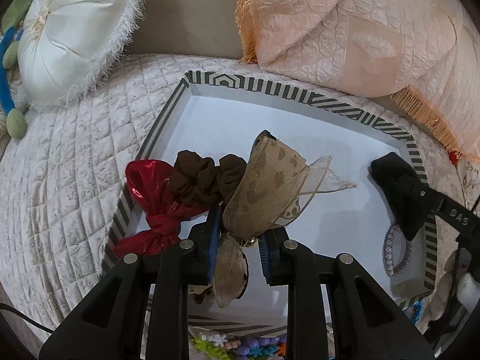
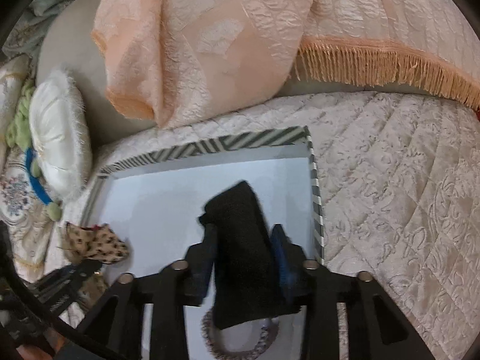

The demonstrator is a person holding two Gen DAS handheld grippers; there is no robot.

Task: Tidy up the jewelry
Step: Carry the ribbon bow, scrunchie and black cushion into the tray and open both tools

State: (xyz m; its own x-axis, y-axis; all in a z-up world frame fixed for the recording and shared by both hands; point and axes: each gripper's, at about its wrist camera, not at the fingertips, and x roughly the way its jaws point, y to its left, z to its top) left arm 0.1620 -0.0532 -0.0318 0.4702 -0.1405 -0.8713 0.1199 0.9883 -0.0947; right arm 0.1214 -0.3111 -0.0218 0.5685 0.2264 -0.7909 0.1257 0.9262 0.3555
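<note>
A tray with a striped rim [image 1: 270, 90] [image 2: 240, 141] and a white floor lies on the bed. At its left side rest a shiny red bow [image 1: 153, 204] and a brown scrunchie [image 1: 204, 180]. My left gripper [image 1: 240, 240] is shut on the knot of a sheer leopard-print bow [image 1: 270, 180] [image 2: 99, 246], held just over the tray. My right gripper [image 2: 244, 249] hangs over the tray's right edge. A black fabric piece [image 2: 243, 240] [image 1: 393, 186] sits loosely between its parted jaws. A beaded ring [image 2: 240, 342] [image 1: 396, 252] lies under it.
The quilted bedspread [image 1: 75, 165] surrounds the tray. A white round cushion [image 1: 69, 30] stands at the back left and peach fringed cushions [image 1: 360, 30] at the back right. Colourful beads [image 1: 240, 348] lie below the left gripper, outside the tray's near edge.
</note>
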